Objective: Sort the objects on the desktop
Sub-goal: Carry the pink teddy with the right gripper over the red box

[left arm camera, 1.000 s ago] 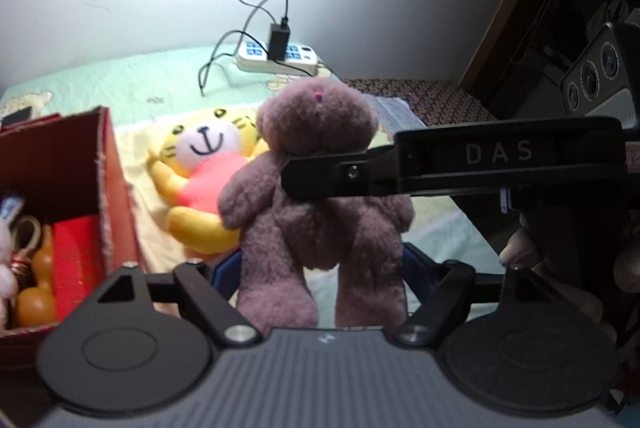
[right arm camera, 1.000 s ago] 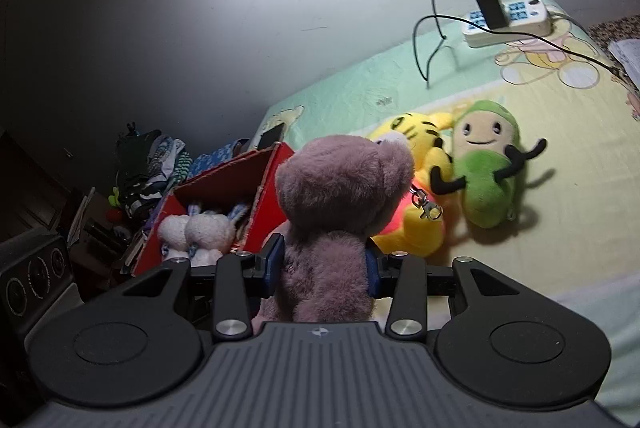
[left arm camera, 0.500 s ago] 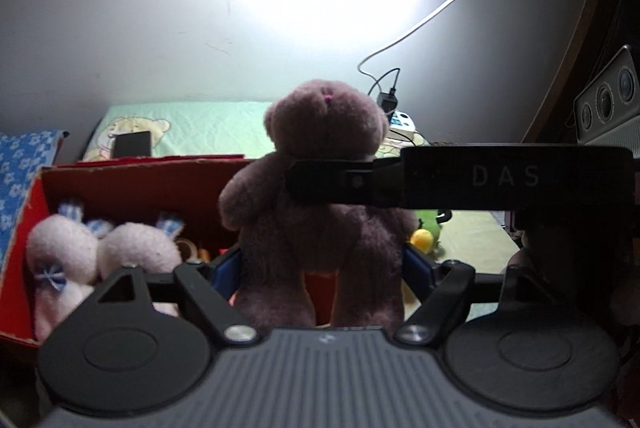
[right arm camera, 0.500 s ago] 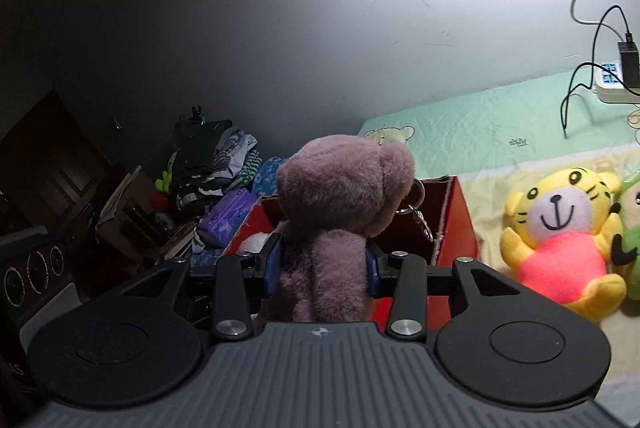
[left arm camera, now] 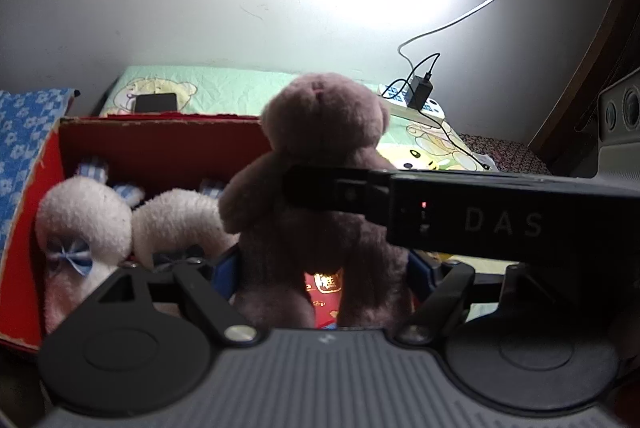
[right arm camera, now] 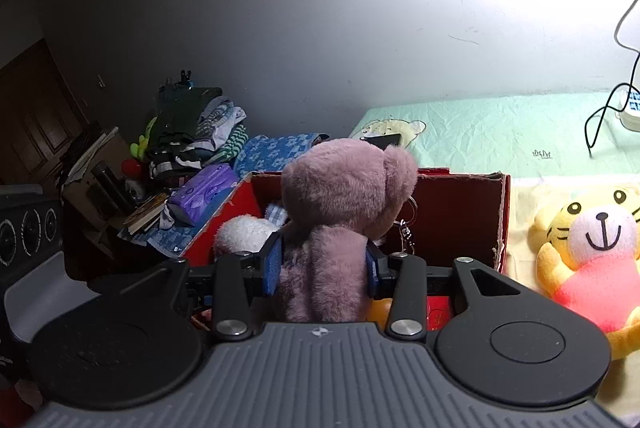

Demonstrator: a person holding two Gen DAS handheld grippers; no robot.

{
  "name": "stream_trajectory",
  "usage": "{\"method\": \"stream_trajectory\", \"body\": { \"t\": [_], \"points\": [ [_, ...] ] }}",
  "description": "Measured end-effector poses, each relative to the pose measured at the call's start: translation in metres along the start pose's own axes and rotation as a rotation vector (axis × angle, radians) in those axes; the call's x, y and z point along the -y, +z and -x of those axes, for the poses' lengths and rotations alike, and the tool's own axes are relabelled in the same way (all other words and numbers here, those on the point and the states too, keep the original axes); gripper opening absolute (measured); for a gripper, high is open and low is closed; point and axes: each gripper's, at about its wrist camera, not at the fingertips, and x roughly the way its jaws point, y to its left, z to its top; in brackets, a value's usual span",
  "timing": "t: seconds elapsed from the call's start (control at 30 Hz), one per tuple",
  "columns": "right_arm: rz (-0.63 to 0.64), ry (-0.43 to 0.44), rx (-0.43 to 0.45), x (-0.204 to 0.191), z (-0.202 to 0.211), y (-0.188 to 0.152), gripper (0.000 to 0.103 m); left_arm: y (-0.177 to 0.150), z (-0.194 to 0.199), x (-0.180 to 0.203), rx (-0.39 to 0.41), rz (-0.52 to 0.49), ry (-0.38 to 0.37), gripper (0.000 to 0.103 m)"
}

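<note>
A brown teddy bear (left arm camera: pixel 320 132) hangs upright over the open red box (left arm camera: pixel 160 144). My left gripper (left arm camera: pixel 320 272) is shut on its legs, a blue pad against each side. A black finger (left arm camera: pixel 340 192) of my right gripper crosses the bear's chest in this view. In the right wrist view my right gripper (right arm camera: pixel 323 266) is shut on the bear's (right arm camera: pixel 340 204) torso from behind, with the red box (right arm camera: pixel 460 212) just beyond. White plush bunnies (left arm camera: pixel 84 220) and a red packet (left arm camera: pixel 324 282) lie inside the box.
A yellow tiger plush (right arm camera: pixel 592 248) lies on the bedsheet to the right of the box. A power strip (left arm camera: pixel 420 104) with cables and a dark phone (left arm camera: pixel 156 103) sit near the wall. Piled clothes (right arm camera: pixel 192 132) and a purple pack (right arm camera: pixel 204 196) crowd the left side.
Both grippers have carried the bear sideways from above the yellow tiger to above the red box. The grip on the bear has not changed.
</note>
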Motion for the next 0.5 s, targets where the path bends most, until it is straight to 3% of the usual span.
{"method": "stream_trajectory", "body": {
  "t": [0.2, 0.33, 0.5],
  "points": [
    [-0.031, -0.047, -0.077, 0.014, -0.022, 0.002, 0.043, 0.004, -0.024, -0.014, -0.053, 0.045, -0.028, 0.08],
    [-0.032, -0.077, -0.151, 0.021, -0.04, 0.002, 0.043, 0.006, -0.033, -0.011, -0.073, 0.029, 0.001, 0.078],
    [-0.123, -0.028, -0.212, 0.037, -0.057, 0.0, 0.043, 0.007, -0.041, -0.021, -0.095, 0.043, 0.032, 0.077]
  ]
}}
